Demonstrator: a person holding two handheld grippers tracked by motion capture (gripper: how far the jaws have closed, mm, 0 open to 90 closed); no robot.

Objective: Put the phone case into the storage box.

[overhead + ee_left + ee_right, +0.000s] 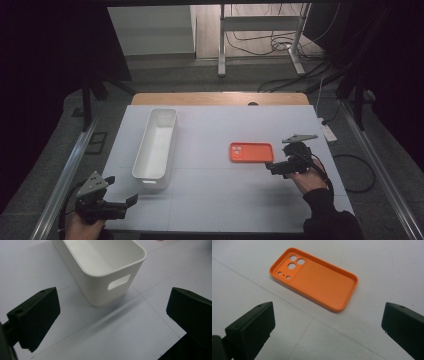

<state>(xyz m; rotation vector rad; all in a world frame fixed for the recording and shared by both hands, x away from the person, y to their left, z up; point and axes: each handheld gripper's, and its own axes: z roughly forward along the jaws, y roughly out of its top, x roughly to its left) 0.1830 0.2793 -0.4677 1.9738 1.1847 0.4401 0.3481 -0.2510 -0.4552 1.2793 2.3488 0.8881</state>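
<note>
Both tools are black. The left gripper (131,201), at seven o'clock on the table in the high view, carries a grey three-cornered plate (93,182) on top and trails a black cable (63,212). The right gripper (270,168), at four o'clock, bears a like plate (299,137), with a cable looping over the wrist. That arm wears a black sleeve (327,217). Up close, each jaw is a blocky matt wedge with small round screw holes.
</note>
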